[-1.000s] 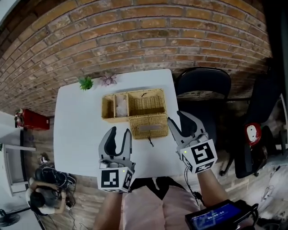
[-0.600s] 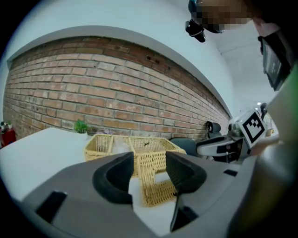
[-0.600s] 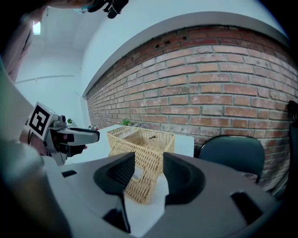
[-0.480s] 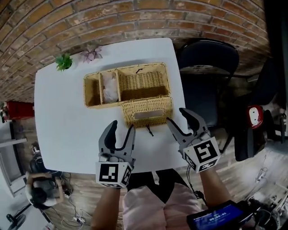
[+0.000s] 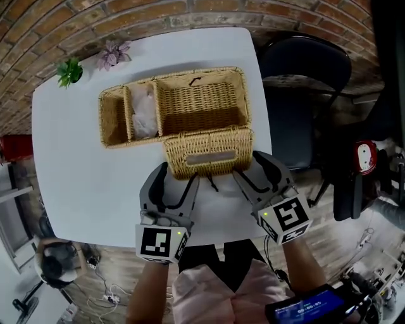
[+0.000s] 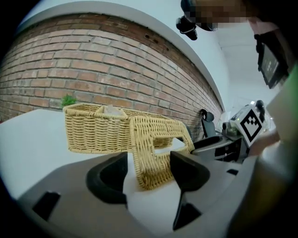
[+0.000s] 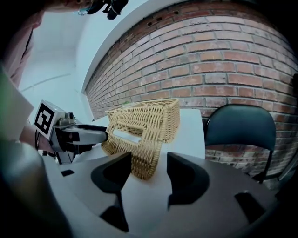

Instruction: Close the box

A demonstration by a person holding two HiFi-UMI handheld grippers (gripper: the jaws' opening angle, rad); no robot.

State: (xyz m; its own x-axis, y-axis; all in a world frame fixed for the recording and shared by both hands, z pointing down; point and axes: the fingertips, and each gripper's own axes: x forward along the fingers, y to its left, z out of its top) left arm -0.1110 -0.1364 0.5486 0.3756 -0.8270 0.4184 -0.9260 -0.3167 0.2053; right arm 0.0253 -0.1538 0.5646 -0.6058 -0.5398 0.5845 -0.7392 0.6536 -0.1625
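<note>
The wicker box (image 5: 202, 104) sits on the white table (image 5: 82, 164). It is a long rectangle of tight, pale-gold weave, split into three compartments. Something pale and crumpled lies in the middle one. Its lid (image 5: 209, 140) is folded out toward me and slopes down from the box's front wall onto the tabletop. The lid is the same ribbed weave, with a narrow slot cut through its middle.

My left gripper (image 5: 177, 174) is at the lid's near left corner and my right gripper (image 5: 248, 164) at its near right corner. Both sets of jaws have just been opening and now stand wide apart. Each straddles a woven corner, with a gap between the weave and the smooth dark pads (image 6: 109, 179) on either side, so nothing is gripped.

The lid's near edge lies a little way in from the table's front edge. To the left there is a broad stretch of bare, smooth tabletop. On the right the box runs close to the table's side edge, with a dark rounded chair (image 5: 304, 69) just beyond it. Two small plants (image 5: 68, 71) stand at the far left corner, below the brick wall (image 5: 126, 12).
</note>
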